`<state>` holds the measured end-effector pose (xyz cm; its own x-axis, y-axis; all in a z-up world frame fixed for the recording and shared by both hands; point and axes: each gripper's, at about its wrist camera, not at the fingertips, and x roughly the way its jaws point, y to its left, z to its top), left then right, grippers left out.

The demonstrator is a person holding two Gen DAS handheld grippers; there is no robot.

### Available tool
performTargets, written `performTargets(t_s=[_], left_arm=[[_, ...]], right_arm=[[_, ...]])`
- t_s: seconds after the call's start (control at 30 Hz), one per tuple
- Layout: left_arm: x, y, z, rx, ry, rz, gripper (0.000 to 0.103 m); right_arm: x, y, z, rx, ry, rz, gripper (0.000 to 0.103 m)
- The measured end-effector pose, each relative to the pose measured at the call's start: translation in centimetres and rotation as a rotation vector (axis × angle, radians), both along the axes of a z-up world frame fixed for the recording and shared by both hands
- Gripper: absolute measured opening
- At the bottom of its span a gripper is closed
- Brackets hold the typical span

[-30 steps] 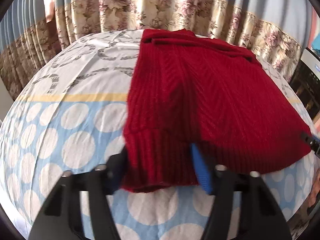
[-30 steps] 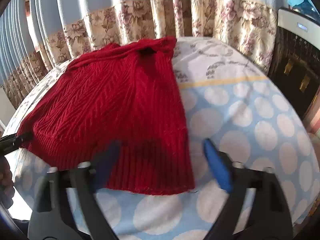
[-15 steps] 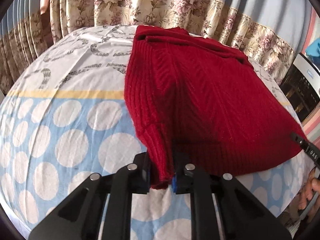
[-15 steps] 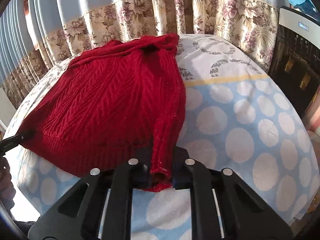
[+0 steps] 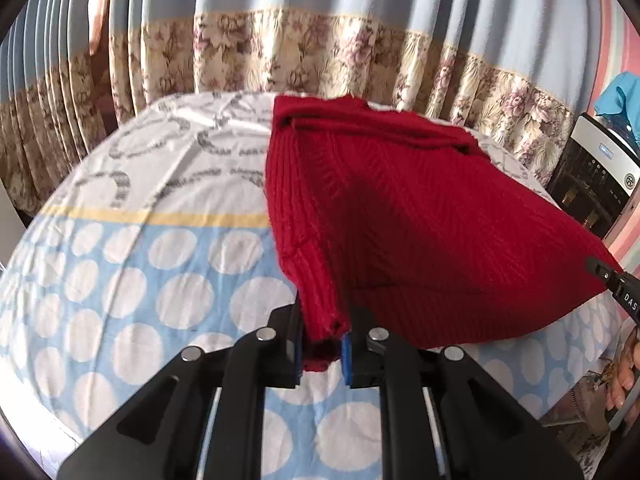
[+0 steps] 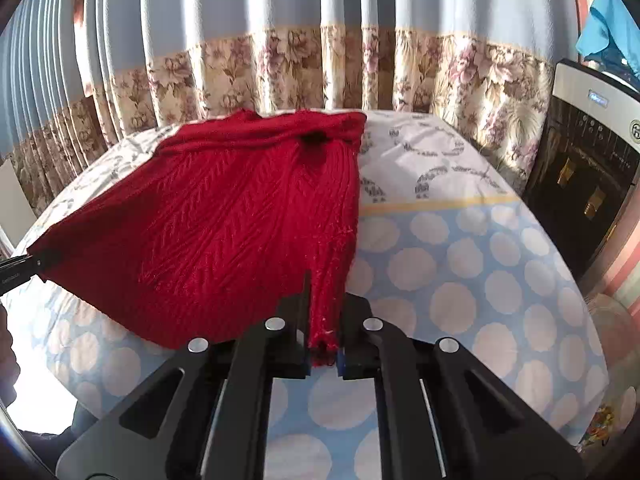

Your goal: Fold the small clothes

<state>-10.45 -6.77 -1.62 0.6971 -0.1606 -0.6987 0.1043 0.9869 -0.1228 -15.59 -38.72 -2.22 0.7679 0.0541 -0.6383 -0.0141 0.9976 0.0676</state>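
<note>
In your left wrist view, the left gripper (image 5: 323, 346) had its fingers pinched on only a narrow bunch of the red sweater's (image 5: 420, 216) ribbed hem corner, so a hard pull could have slipped it free. In your right wrist view, the right gripper (image 6: 323, 344) clamped the opposite corner of the chevron-knit sweater (image 6: 224, 224), its hem raised and its collar end resting on the polka-dot bed (image 6: 460, 264); uneven lifting would likely have skewed the fold.

Both views sit low at the near edge of the bed (image 5: 120, 264), just above the polka-dot sheet, facing the far curtain (image 5: 320, 52). The left wrist view looks from the near left corner of the red sweater (image 5: 420, 208), close behind its left gripper (image 5: 323, 344). The right wrist view looks from the near right corner, close behind its right gripper (image 6: 323, 344). Both share the sweater (image 6: 224, 220), bed (image 6: 460, 280), curtain (image 6: 320, 60) and the appliance (image 6: 584, 152) at far right.
</note>
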Motion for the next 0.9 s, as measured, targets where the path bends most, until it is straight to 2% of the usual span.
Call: performTargets(t_s=[0.17, 0.3, 0.37, 0.6, 0.9], left_arm=[[-1.7, 1.0, 1.7, 0.004, -0.037, 0.021, 0.013], [-1.1, 1.8, 1.7, -0.008, -0.014, 0.037, 0.013], [-0.4, 1.9, 1.9, 0.015, -0.018, 0.039, 0.013], [1.9, 1.7, 4.2, 0.016, -0.065, 0.050, 0.012], [8.1, 2.1, 7.5, 0.008, -0.088, 0.060, 0.012]], right_arm=[[-1.5, -0.1, 1.1, 0.013, -0.022, 0.009, 0.007], [-1.3, -0.5, 1.2, 0.050, -0.013, 0.007, 0.007], [-0.8, -0.6, 1.6, 0.062, -0.013, 0.009, 0.007], [0.9, -0.9, 3.9, 0.068, -0.048, 0.009, 0.007], [6.7, -1.4, 7.1, 0.068, -0.064, 0.028, 0.007]])
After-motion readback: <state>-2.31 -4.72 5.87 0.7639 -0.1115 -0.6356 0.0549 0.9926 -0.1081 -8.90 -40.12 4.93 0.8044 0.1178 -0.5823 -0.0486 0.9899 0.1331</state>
